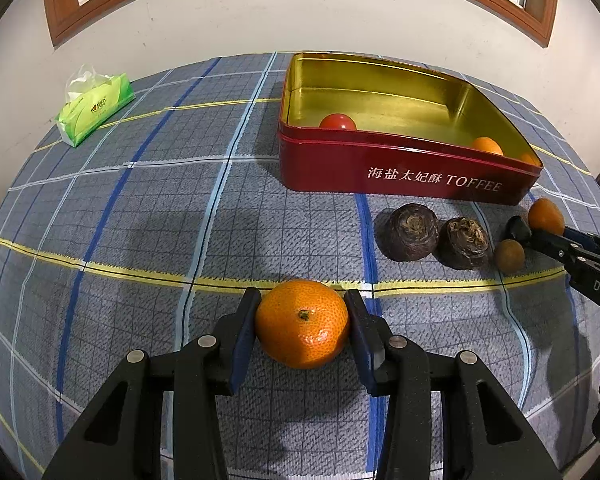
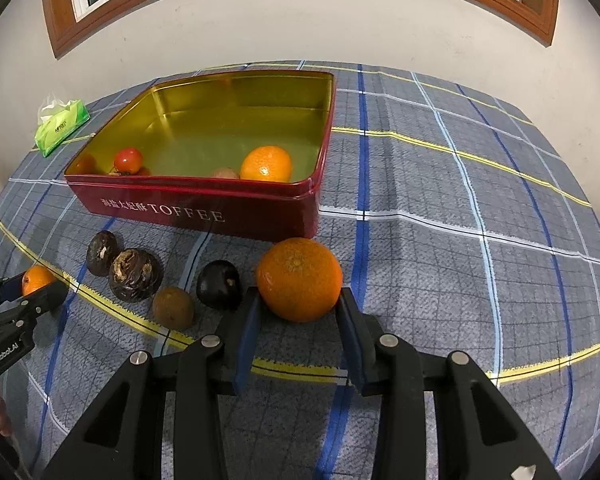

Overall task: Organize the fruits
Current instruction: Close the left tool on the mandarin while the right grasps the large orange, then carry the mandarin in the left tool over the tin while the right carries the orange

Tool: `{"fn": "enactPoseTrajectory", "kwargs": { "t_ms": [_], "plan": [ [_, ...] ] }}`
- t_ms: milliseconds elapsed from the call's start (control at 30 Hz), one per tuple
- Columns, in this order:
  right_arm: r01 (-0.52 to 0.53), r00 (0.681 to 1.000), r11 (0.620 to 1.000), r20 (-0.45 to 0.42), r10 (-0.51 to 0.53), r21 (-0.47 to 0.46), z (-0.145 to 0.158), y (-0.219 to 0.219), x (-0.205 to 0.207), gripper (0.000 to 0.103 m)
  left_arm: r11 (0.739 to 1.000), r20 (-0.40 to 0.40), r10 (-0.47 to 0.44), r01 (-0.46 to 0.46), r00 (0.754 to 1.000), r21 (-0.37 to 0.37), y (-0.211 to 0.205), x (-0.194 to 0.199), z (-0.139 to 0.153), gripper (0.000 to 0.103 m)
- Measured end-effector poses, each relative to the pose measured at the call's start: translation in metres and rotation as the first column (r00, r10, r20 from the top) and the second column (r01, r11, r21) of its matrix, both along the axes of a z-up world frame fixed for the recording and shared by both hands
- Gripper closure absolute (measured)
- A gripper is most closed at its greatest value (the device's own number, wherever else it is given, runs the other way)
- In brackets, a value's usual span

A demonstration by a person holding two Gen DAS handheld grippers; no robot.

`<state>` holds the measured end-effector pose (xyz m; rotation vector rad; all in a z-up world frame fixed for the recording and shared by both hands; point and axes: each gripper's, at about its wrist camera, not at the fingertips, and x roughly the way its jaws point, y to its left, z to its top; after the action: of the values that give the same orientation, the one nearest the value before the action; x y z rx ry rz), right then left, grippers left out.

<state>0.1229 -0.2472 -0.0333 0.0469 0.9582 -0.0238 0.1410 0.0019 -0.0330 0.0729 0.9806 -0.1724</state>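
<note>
Near the table's front edge, the left tongs (image 1: 303, 320) clench a mandarin (image 1: 302, 323); the right tongs (image 2: 298, 312), released, straddle an orange (image 2: 299, 279). Squeeze gently, lift clear over the tin's (image 2: 204, 210) rim.

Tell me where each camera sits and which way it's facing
Left wrist: rides the left hand-held gripper, facing the back wall; fingers flank an orange on the plaid cloth, the right hand-held gripper entering at right.
Right wrist: rides the right hand-held gripper, facing the same wall; its open fingers frame a larger orange, the left hand-held gripper at left.
Shared: red toffee tin, tissue pack, dark fruits.
</note>
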Motion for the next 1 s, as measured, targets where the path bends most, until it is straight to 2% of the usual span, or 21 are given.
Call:
{"fn": "enactPoseTrajectory", "kwargs": {
  "t_ms": [1000],
  "plan": [
    [-0.033,0.998,0.999,0.056,0.033,-0.010,0.034,0.010,-0.018,0.068,1.000,0.018,-0.009,0.009,1.000,0.009,-0.001,-0.003,0.010,0.059]
  ]
}}
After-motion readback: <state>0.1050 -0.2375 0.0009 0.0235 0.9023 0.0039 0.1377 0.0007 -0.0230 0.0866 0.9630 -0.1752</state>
